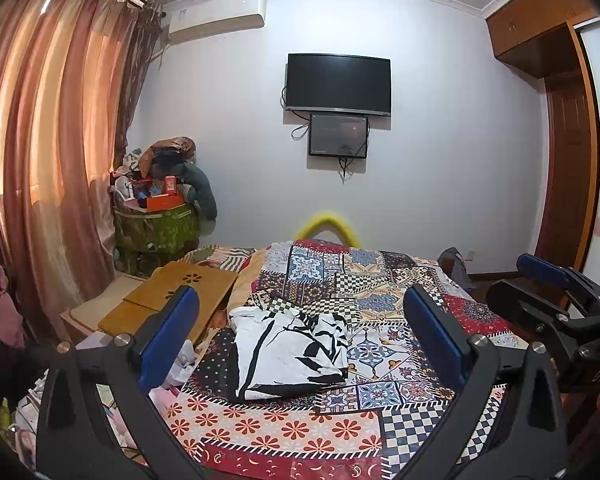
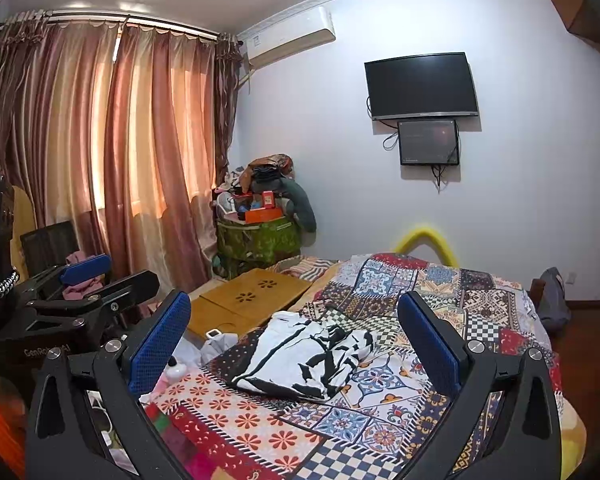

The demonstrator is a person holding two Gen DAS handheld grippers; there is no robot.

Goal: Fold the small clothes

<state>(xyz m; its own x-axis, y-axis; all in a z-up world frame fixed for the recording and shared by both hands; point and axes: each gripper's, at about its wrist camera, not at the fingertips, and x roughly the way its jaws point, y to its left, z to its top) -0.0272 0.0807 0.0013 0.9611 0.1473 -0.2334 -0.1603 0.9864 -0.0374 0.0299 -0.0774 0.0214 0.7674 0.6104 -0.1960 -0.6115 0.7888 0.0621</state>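
Both tools are raised above the bed, well clear of the work. The left gripper (image 1: pixel 300 332) has its 2 blue pads spread wide and holds nothing. The right gripper (image 2: pixel 294 332) is likewise spread wide and empty. Each tool is visible at the edge of the other's view, side by side.

The task item, a white garment with black print (image 1: pixel 288 350), lies on the patchwork bedspread (image 1: pixel 284 428), near the front of the bed and left of its centre line. It appears already partly folded into a rough rectangle. The far edge looks rumpled and several layers are stacked at the right side (image 2: pixel 340 344). Which part of the garment is which cannot be determined.

A wooden lap table (image 1: pixel 180 292) sits just beside the bedspread on the left. Loose white and pink items (image 2: pixel 188 360) lie near the garment's left edge.

Assessment: the step in hand is the approach for a fold.
1. Lower both tools together, 1 to each end of the same edge.
2. Pinch only the garment layers; the bedspread beneath is soft and could be caught with them.
3. Lift low and carry the edge across evenly, so the stacked layers do not slide.
4. Keep clear of the loose items at the left.
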